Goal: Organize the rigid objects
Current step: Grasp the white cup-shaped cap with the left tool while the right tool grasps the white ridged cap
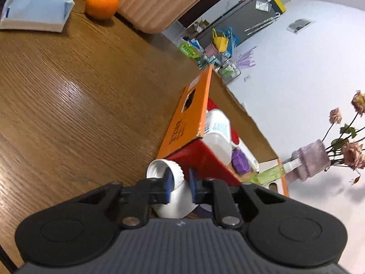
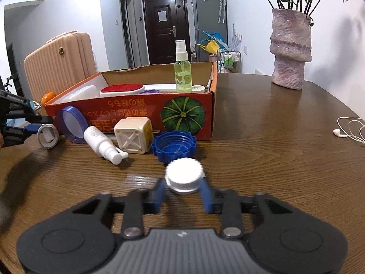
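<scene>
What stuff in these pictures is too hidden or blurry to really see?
- Left wrist view: the white cap is partly covered by the left gripper; its lower half is hidden.
- Right wrist view: the white lid in the right gripper is motion-blurred.
- Right wrist view: the box wall hides the lower parts of things inside.
- Right wrist view: the earphones are cut off by the edge.

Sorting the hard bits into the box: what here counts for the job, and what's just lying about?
Job: cardboard box; white cap in right gripper; white ring cap in left gripper; blue lid; round blue case; white spray bottle; white cube.

Lying about: vase; earphones; orange; tissue pack.
</scene>
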A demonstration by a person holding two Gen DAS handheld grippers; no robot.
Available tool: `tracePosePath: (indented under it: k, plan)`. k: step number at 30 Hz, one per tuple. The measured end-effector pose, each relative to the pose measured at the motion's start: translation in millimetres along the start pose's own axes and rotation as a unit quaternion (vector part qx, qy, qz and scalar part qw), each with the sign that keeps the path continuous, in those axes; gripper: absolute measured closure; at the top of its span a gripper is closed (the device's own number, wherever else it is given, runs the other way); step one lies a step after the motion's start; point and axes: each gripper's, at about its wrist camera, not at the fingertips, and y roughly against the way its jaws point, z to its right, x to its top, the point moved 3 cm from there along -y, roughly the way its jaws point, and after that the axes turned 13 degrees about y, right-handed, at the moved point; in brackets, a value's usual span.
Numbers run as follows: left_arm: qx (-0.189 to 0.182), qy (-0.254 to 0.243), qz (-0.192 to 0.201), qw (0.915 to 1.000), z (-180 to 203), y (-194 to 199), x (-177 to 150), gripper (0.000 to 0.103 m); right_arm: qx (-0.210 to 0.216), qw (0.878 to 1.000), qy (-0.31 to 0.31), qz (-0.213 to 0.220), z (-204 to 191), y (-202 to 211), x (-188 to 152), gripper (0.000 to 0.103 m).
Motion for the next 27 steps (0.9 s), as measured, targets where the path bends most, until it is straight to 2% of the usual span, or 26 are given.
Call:
tracePosePath:
  k: [2,5,8,9,11,12,13,15,17,20,23,24,25,26,27]
  plan:
    - [-0.013,-0.01,-0.002,0.9999,2,7,-4,0.095,0.005,1.0,-0.003,0.002,-1,3,0,0.086]
    - [-0.012,-0.041,-0.007,0.9991,7,18,-21,0.095,0.007,1.0,-0.003,0.005,-4,8,-1,0.091]
    - [0.01,-0.095,-0.021,0.9953,14,30,-50,0.095,0.021,1.0,0.003,0.014,-13,21,-3,0.091]
    - [0.014,-0.127,-0.022,0.9915,19,35,-65,0.095,0.03,0.999,0.009,0.016,-18,25,-5,0.091]
    - [0.027,-0.195,-0.02,0.9803,29,44,-95,0.097,0.043,0.999,0.018,0.015,-28,30,-9,0.091]
    - [0.035,-0.235,-0.015,0.9711,35,47,-112,0.098,0.049,0.998,0.022,0.014,-34,33,-11,0.091]
    - [0.049,-0.287,-0.007,0.9567,42,51,-133,0.098,0.053,0.998,0.024,0.014,-38,34,-13,0.091]
    - [0.058,-0.352,0.0,0.934,50,53,-165,0.098,0.053,0.998,0.024,0.013,-42,37,-16,0.09]
    - [0.056,-0.385,0.002,0.9213,53,55,-187,0.098,0.053,0.998,0.02,0.012,-43,40,-18,0.09]
    - [0.053,-0.414,-0.011,0.9087,56,49,-202,0.096,0.044,0.999,0.018,0.015,-39,46,-19,0.088]
    - [0.075,-0.421,-0.024,0.9035,52,38,-207,0.091,0.025,0.999,0.014,0.02,-30,49,-16,0.082]
    - [0.078,-0.418,-0.024,0.9049,51,35,-205,0.089,0.018,0.999,0.015,0.023,-27,48,-14,0.075]
    - [0.076,-0.416,-0.025,0.9059,52,32,-202,0.083,0.012,0.999,0.015,0.027,-24,47,-12,0.066]
    - [0.075,-0.412,-0.028,0.9077,53,29,-201,0.079,0.006,0.999,0.016,0.03,-21,44,-8,0.063]
    - [0.074,-0.406,-0.03,0.9106,55,28,-199,0.066,0.003,0.999,0.019,0.028,-19,40,-6,0.061]
